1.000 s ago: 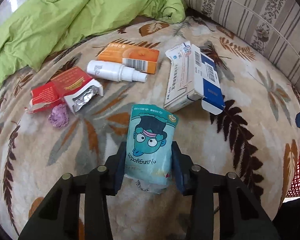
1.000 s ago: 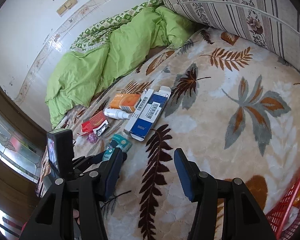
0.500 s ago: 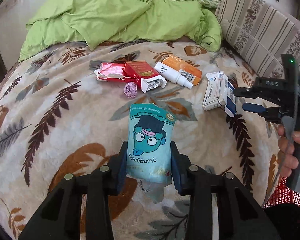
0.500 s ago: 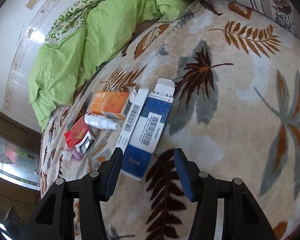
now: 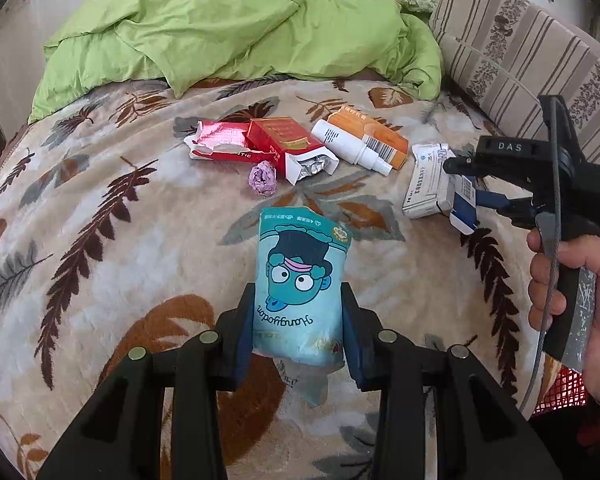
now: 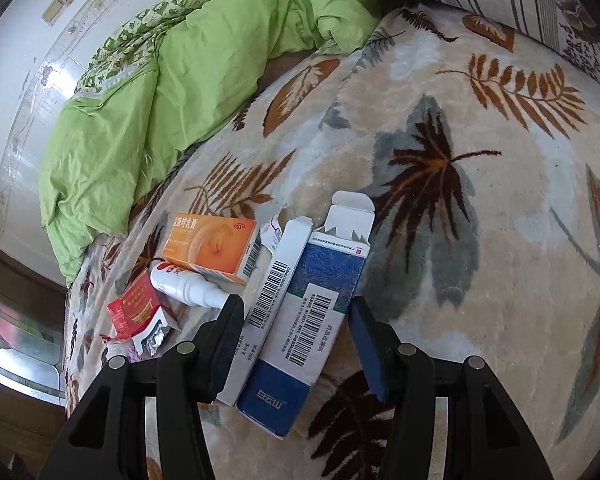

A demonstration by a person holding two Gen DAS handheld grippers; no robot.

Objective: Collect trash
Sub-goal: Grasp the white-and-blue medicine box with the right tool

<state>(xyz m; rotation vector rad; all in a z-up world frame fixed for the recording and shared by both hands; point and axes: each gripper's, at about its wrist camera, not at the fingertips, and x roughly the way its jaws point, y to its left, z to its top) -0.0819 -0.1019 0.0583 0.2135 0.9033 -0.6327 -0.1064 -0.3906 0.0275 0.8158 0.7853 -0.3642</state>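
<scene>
The left tongs [image 5: 298, 322] are clenched on a teal snack pouch [image 5: 301, 292] printed with a cartoon face, its lower half pinched between the two blue pads and its top standing free above a bed blanket [image 5: 112, 248] patterned with brown and grey leaves. Beyond the pouch the rest of the litter lies on that blanket: a torn red wrapper [image 5: 220, 145] touching a red cigarette pack [image 5: 288, 144] with foil showing at its open end, a crumpled purple wad [image 5: 263, 178] just in front of the pack, a white spray bottle [image 5: 350, 147] lying against an orange box [image 5: 370, 136], and further right a white box [image 5: 428, 184] beside a blue-and-white box [image 6: 312, 328]. The right tongs [image 6: 296, 346], held in a person's hand [image 5: 572, 304], stand released with their fingers either side of those two boxes; the left finger seems to rest on or just over the white box, though the angle leaves contact unclear, and the right finger stands clear of the blue-and-white box's edge. That box lies flat with its end flap open, bar codes facing up. A rumpled green duvet [image 5: 228, 28] is heaped at the far side of the bed, a striped cushion [image 5: 512, 48] runs along the right, and a corner of a red mesh basket [image 5: 564, 392] shows below the hand.
</scene>
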